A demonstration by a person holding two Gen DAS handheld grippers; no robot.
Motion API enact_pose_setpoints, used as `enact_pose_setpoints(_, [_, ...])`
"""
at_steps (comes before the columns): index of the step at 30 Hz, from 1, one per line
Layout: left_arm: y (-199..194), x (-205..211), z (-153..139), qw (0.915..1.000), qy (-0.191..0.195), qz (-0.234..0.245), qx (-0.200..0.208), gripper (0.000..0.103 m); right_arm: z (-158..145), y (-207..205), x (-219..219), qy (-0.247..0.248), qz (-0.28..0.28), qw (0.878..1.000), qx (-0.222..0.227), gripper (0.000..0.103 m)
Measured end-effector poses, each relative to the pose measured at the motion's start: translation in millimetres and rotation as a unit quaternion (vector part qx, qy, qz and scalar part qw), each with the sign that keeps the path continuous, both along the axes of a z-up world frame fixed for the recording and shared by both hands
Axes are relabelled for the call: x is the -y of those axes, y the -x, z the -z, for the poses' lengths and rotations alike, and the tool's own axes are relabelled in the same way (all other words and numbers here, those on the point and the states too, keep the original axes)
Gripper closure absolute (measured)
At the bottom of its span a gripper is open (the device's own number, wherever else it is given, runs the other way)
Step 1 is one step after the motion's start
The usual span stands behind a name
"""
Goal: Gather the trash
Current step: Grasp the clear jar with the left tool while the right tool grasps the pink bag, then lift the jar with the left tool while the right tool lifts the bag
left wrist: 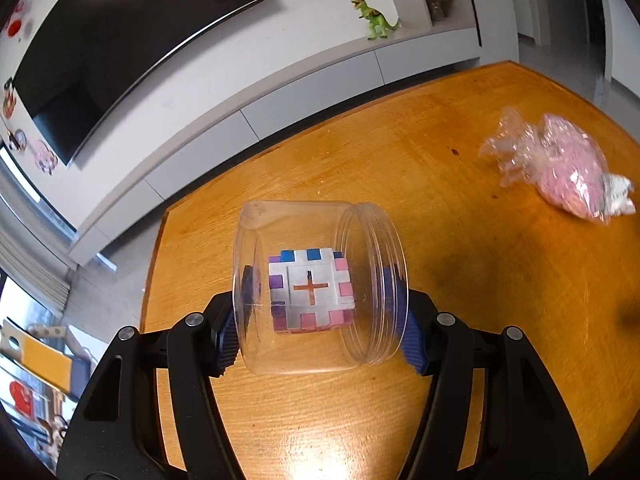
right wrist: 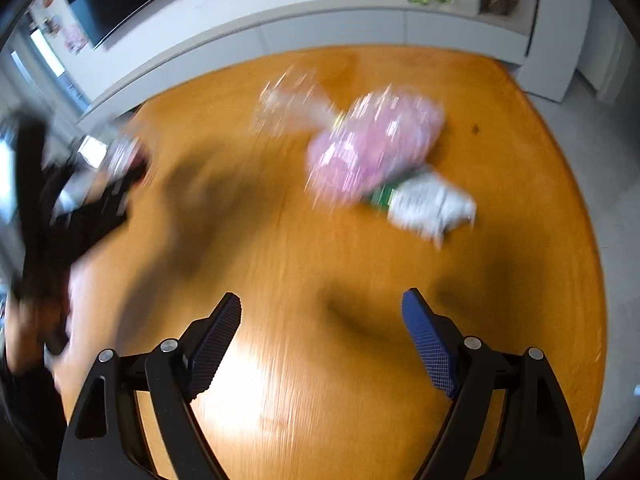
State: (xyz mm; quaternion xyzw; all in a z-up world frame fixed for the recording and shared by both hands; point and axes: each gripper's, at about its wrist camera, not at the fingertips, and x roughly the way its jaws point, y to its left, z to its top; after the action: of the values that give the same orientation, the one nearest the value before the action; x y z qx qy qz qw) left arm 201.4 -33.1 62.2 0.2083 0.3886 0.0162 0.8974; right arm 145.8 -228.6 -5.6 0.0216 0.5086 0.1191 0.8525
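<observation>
1. Orange wooden table (left wrist: 400, 152) stood before a white cabinet (left wrist: 280, 92).
2. Left gripper (left wrist: 320, 320) clamped a clear plastic jar (left wrist: 320, 284) on its side, end to end; a coloured cube (left wrist: 312, 292) sat inside.
3. Right gripper (right wrist: 322, 344) hung open, empty.
4. Farther off, a crumpled pink-filled plastic bag (right wrist: 372, 144) lay touching a white wrapper (right wrist: 428, 204).

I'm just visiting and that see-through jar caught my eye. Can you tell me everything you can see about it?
The jar is clear plastic, wide and short, with a screw-thread rim and no lid. It lies on its side, mouth to the right, held above the wooden table between the blue ribbed pads of the left gripper, one pad on its base, the other at its rim. Inside sits a cube of white, pink, purple and blue pieces with an orange cross on its face.
</observation>
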Motion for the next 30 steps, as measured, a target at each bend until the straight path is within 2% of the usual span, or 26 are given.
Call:
enact_pose_setpoints(3, [10.5,3.3,2.1,0.9994,-0.031,0.01,0.011,0.041,-7.3,-35.7,0.5,-0.014,0.029,0.999,-0.001,0.02])
enact_pose_setpoints(7, [21.1,10.4,4.8,0.9963,-0.078,0.021,0.03,0.041,-14.0,-77.3,-3.8,0.011,0.068,0.998,0.01,0.02])
enact_pose_setpoints(12, [27.6,9.5,5.7,0.9956,-0.086,0.027,0.026,0.041,3.5,-111.5,-11.0,0.066,0.082,0.994,-0.015,0.02])
enact_pose_setpoints(14, [29.6,10.1,5.8,0.9951,-0.091,0.028,0.025,0.041,11.0,-120.8,-13.3,0.072,0.076,0.994,-0.027,0.035])
enact_pose_setpoints(16, [35.0,12.5,5.1,0.9929,-0.109,0.032,0.033,0.041,12.4,-117.7,-12.5,0.074,0.071,0.994,-0.024,0.064])
enact_pose_setpoints(18, [40.3,13.2,2.9,0.9925,-0.111,0.038,0.037,0.041,6.6,-110.6,-10.0,0.058,0.069,0.996,-0.011,0.072])
enact_pose_setpoints(22, [49.5,10.2,-7.6,0.9954,-0.08,0.039,0.033,0.041,-7.7,-82.9,-1.8,0.036,0.059,0.998,-0.001,0.072])
enact_pose_setpoints(30, [80.6,22.7,-28.3,0.9962,-0.056,0.049,0.046,0.041,-29.8,-33.4,13.6,0.016,0.055,0.998,0.011,0.072])
